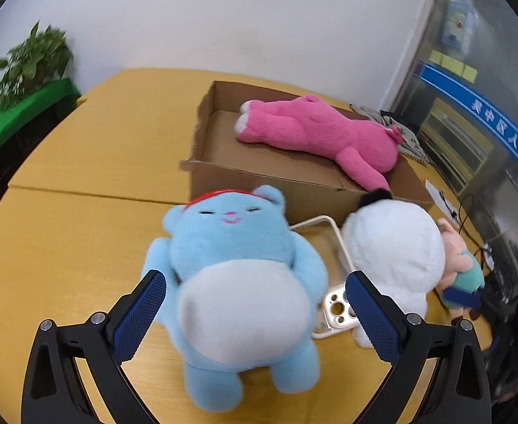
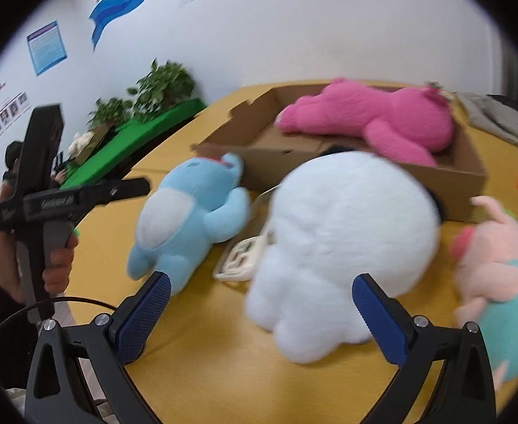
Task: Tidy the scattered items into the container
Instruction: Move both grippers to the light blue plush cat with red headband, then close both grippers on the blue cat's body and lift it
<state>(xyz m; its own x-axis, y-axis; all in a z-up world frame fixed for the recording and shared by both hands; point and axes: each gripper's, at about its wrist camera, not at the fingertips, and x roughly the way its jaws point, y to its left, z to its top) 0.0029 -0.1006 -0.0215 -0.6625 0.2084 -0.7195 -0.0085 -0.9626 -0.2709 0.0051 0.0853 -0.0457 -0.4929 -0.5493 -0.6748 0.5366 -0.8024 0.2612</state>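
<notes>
A blue plush bear [image 1: 237, 282] lies on its back on the yellow table, between the open fingers of my left gripper [image 1: 255, 296]; the pads stand apart from its sides. It also shows in the right wrist view [image 2: 188, 219]. A white plush [image 2: 336, 247] lies between the open fingers of my right gripper [image 2: 262, 300], and shows in the left wrist view [image 1: 393, 258]. A pink plush [image 1: 315, 134] lies in the open cardboard box [image 1: 269, 180], seen also from the right [image 2: 375, 116] in the box [image 2: 467, 183].
A pale phone case [image 1: 333, 314] lies between the blue and white plushes. A small pink pig plush in teal [image 2: 499, 275] lies at the right. A grey cloth [image 2: 499, 120] lies behind the box. The hand-held left gripper body [image 2: 47, 190] is at the left. Plants [image 1: 29, 67] stand past the table.
</notes>
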